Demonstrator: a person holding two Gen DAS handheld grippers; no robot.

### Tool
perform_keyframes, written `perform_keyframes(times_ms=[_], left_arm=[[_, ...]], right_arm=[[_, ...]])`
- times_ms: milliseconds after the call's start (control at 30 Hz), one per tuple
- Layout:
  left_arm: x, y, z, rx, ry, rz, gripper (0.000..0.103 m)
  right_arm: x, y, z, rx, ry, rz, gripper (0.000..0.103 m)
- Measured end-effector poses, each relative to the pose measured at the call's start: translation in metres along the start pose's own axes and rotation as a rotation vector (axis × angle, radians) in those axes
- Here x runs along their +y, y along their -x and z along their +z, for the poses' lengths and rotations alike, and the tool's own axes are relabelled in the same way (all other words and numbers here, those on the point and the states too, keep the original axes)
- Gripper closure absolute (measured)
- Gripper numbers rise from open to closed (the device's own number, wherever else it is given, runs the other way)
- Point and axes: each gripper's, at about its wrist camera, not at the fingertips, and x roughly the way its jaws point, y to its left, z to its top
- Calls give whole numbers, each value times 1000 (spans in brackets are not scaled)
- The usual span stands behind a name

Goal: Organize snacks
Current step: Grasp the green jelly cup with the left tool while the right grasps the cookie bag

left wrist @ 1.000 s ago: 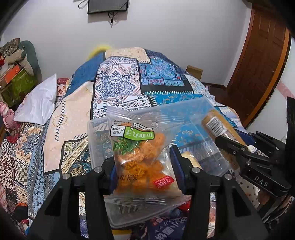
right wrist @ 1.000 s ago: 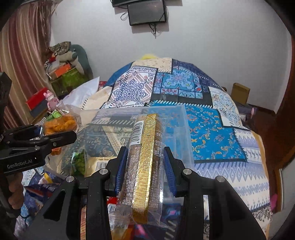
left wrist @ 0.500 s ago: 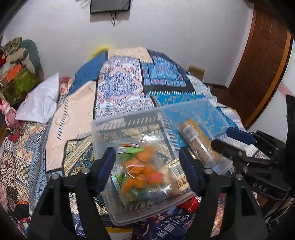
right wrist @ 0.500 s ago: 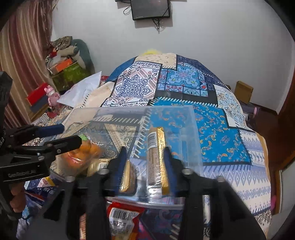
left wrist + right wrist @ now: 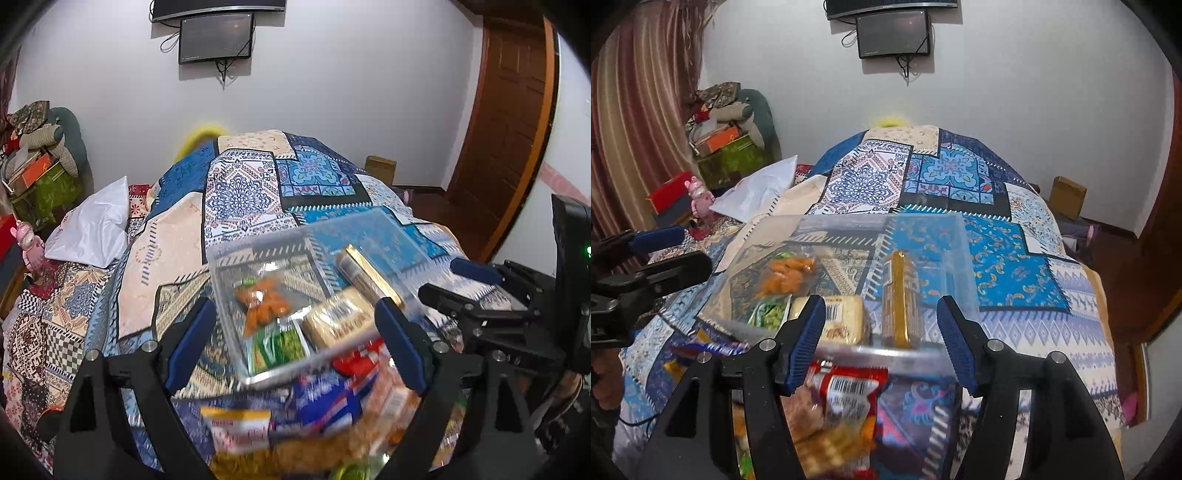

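Note:
A clear plastic bin [image 5: 258, 243] [image 5: 960, 236] sits on the patterned bedspread. Inside lie an orange snack bag [image 5: 264, 302] [image 5: 786, 271], a green packet [image 5: 280, 343] [image 5: 768, 314], a beige cracker pack [image 5: 338, 321] [image 5: 842, 317] and a long gold-striped biscuit pack [image 5: 365, 273] [image 5: 899, 295]. My left gripper [image 5: 295, 343] is open and empty just in front of the bin. My right gripper [image 5: 882, 339] is open and empty at the bin's near right corner. A pile of loose snack packs [image 5: 314, 413] [image 5: 846, 398] lies in front of the bin.
The bed [image 5: 243, 192] stretches away to a white wall with a screen [image 5: 216, 37]. A white pillow [image 5: 92, 225] and piled boxes [image 5: 40, 177] lie at the left. A brown wooden door [image 5: 506, 122] stands at the right. A cardboard box [image 5: 1067, 195] sits on the floor.
Both grippers opened and let go: the orange bag and the gold biscuit pack dropped into the bin. Both grippers then drew back and opened wider.

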Motion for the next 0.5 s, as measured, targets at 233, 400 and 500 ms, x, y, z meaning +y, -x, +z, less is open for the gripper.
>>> perform_keyframes(times_ms=[233,400,500], left_arm=[[-2,30,-38,8,-13,0,7],[5,41,-67,42,11,12,7],[9,45,-86,67,27,19,7]], right_arm=[[11,31,-20,-34,23,-21,26],[13,45,-39,-24,16,-4,26],[13,48,-52,-9,2,1,26]])
